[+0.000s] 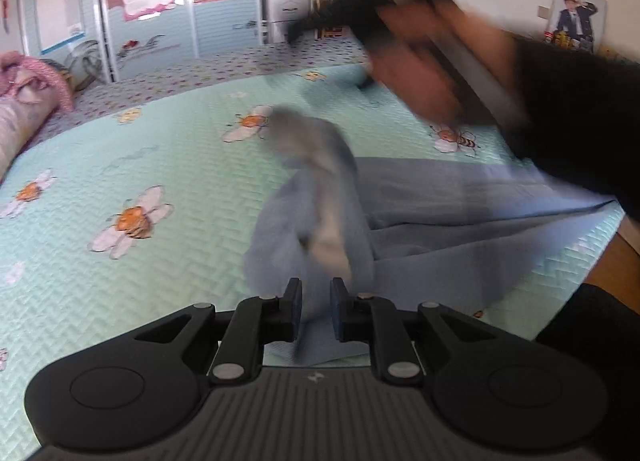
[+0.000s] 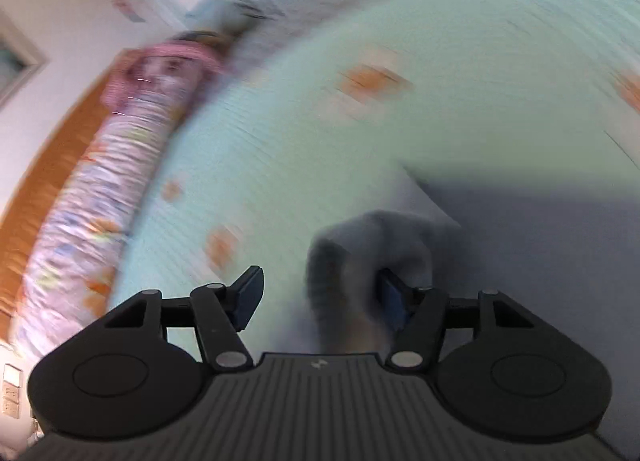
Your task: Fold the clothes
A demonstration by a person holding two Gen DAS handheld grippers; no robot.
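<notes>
From my left wrist: my left gripper (image 1: 316, 311) stands nearly closed, its narrow gap filled by a rising fold of the blue garment (image 1: 420, 197), so I judge that I have it pinched, though blur keeps me from seeing the pads press. The garment spreads flat ahead and to the right of my fingers over the bee-print quilt (image 1: 120, 149), one grey-lined end (image 1: 320, 181) lifted and twisted just beyond the fingertips. My right hand (image 1: 432, 73) sweeps across the far right, a dark smear. I judge the step to be gathering one end for the first fold. From my right wrist: my right gripper (image 2: 320, 297) stands partly open, holding nothing I can confirm; a grey bunch of the garment (image 2: 360, 261) sits between the jaws, close against the right-side pad (image 2: 394, 301) and well apart from the left one. The quilt (image 2: 400, 141) streaks beyond. Next, I judge, these jaws must close on that bunch before both ends carry over; the soft cloth looks limp and ready to slip.
</notes>
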